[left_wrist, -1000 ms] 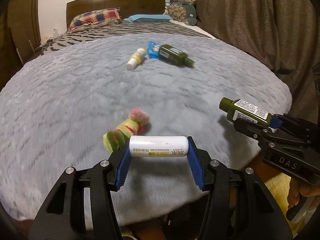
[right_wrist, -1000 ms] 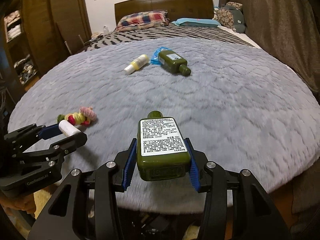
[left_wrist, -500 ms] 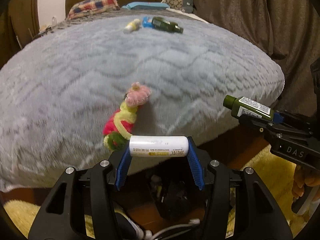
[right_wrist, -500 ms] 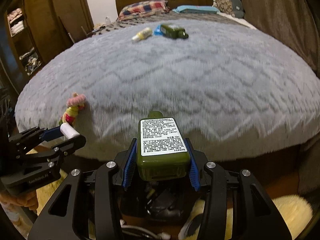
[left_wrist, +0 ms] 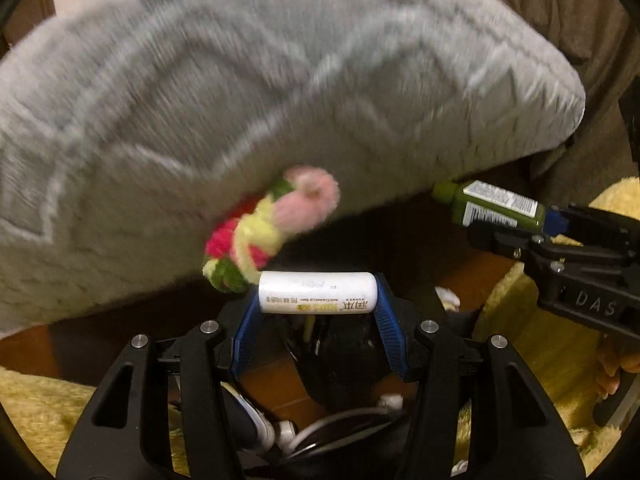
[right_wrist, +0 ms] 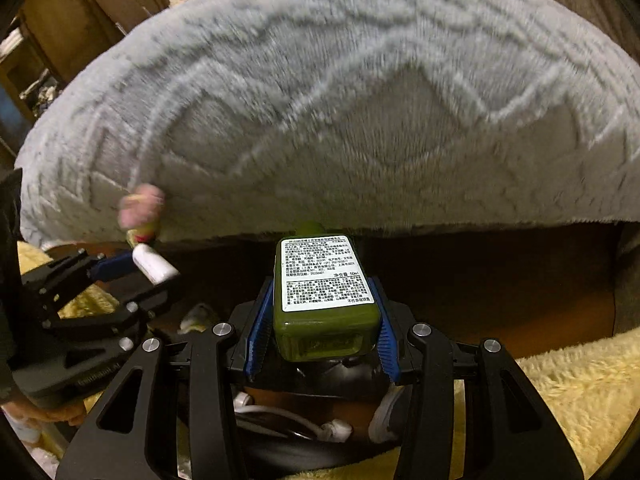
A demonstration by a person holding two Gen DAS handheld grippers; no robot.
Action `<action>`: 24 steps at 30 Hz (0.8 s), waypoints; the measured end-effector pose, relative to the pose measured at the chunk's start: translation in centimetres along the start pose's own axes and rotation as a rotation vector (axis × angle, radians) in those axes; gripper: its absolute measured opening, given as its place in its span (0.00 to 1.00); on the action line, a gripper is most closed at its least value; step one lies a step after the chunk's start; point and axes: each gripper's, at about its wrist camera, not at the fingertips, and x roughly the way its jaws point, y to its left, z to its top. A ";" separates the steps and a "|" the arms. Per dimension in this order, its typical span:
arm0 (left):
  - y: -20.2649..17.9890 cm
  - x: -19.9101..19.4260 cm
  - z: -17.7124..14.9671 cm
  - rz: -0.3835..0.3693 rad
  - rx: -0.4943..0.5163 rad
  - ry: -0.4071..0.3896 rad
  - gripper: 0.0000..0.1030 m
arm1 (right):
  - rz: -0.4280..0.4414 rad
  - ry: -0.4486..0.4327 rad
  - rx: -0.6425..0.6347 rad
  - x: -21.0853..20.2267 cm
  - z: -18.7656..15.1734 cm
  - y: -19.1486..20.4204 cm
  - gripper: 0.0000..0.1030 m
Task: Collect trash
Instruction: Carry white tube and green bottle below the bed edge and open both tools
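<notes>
My left gripper [left_wrist: 317, 300] is shut on a white tube [left_wrist: 317, 298], held crosswise between its blue pads, below the bed's front edge. It also shows at the left of the right wrist view [right_wrist: 154, 266]. My right gripper [right_wrist: 322, 320] is shut on a dark green bottle [right_wrist: 325, 292] with a white label, neck pointing forward. That bottle shows at the right of the left wrist view [left_wrist: 494, 204]. A colourful woolly toy [left_wrist: 276, 224] hangs at the edge of the grey blanket [left_wrist: 240, 80], just above the tube.
Below both grippers is a dark bin-like opening [left_wrist: 332, 364] with white cables [right_wrist: 280, 414] and dark items. Yellow fluffy rugs [right_wrist: 568, 392] lie on the brown floor [right_wrist: 500, 308]. Brown curtains [left_wrist: 580, 20] hang at the right; a wooden shelf [right_wrist: 36, 60] stands at the left.
Both grippers have dropped from above the bed to below its front edge, still holding the tube and the bottle. The bed top and its far items have left view.
</notes>
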 end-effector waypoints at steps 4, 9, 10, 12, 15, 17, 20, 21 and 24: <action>0.0 1.9 -0.3 -0.008 -0.001 0.053 0.49 | -0.006 0.050 0.002 1.7 -0.4 -0.1 0.45; 0.4 3.6 -0.3 -0.024 -0.002 0.104 0.49 | 0.007 0.115 -0.001 3.9 -1.1 0.3 0.45; 0.4 3.9 -0.4 -0.029 -0.002 0.113 0.49 | 0.009 0.122 -0.002 4.2 -1.1 0.4 0.45; 0.5 4.5 -0.4 -0.040 -0.004 0.136 0.49 | 0.011 0.137 -0.003 4.7 -1.2 0.5 0.45; 0.6 5.0 -0.2 -0.047 -0.006 0.149 0.49 | 0.015 0.148 -0.001 5.1 -1.3 0.8 0.45; 0.7 5.1 -0.1 -0.058 -0.010 0.156 0.49 | 0.019 0.152 0.009 5.3 -1.2 0.8 0.45; 0.3 5.9 0.1 -0.062 -0.020 0.170 0.49 | 0.024 0.154 0.025 5.7 -0.6 -0.1 0.48; 0.3 6.1 0.1 -0.060 -0.021 0.175 0.49 | 0.027 0.153 0.030 5.8 -0.4 -0.2 0.50; 1.0 6.2 -0.2 -0.061 -0.022 0.175 0.54 | 0.029 0.139 0.046 4.9 0.2 -1.2 0.56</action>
